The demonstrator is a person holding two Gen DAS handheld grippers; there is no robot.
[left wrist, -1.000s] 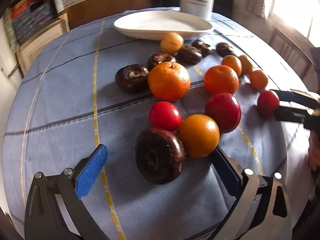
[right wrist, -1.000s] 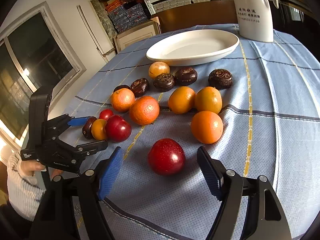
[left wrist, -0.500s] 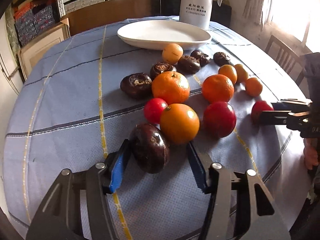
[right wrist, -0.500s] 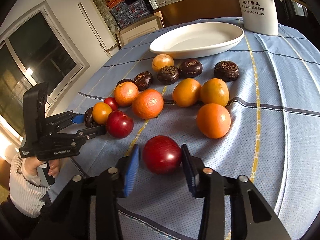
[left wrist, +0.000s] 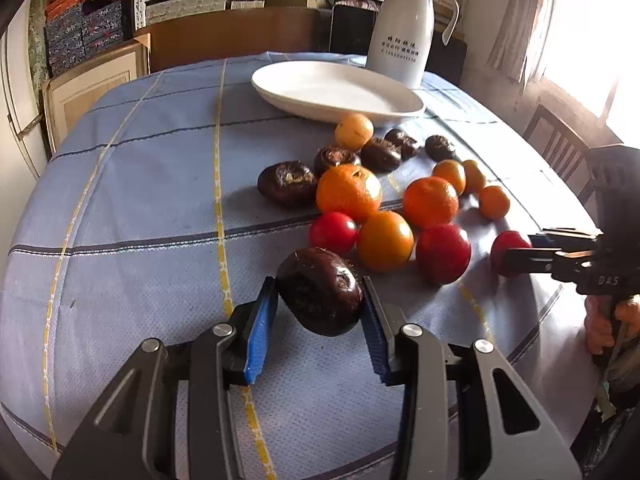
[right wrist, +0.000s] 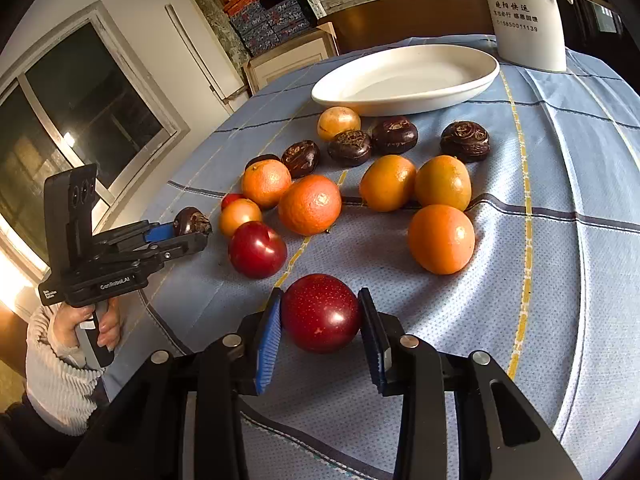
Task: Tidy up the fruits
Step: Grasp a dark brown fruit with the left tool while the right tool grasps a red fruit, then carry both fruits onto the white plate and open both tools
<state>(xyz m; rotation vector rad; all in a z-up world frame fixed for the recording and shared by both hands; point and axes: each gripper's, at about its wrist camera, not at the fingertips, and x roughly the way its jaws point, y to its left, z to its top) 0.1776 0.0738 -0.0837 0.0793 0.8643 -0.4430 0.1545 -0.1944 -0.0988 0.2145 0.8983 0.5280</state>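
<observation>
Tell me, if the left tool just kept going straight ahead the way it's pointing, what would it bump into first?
The left tool, already clamped on a dark brown water chestnut, would probably push it into the smooth orange fruit or small red fruit just beyond; depth is uncertain.

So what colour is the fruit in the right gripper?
Deep red with pale speckles, clearest in the right wrist view.

Glossy dark chestnut (left wrist: 320,291), its skin smooth with a rough dull hollow, sits between ribbed blue rubbery pads (left wrist: 260,332). The plum (right wrist: 321,313) shines, speckled and waxy. Oranges (right wrist: 310,205) show a dimpled, pebbly peel. The cloth (right wrist: 560,280) is matt woven fabric with a dotted weave. Smooth white glazed plate (right wrist: 404,98); matt black plastic gripper arms with bright metal rivets (right wrist: 409,341).
</observation>
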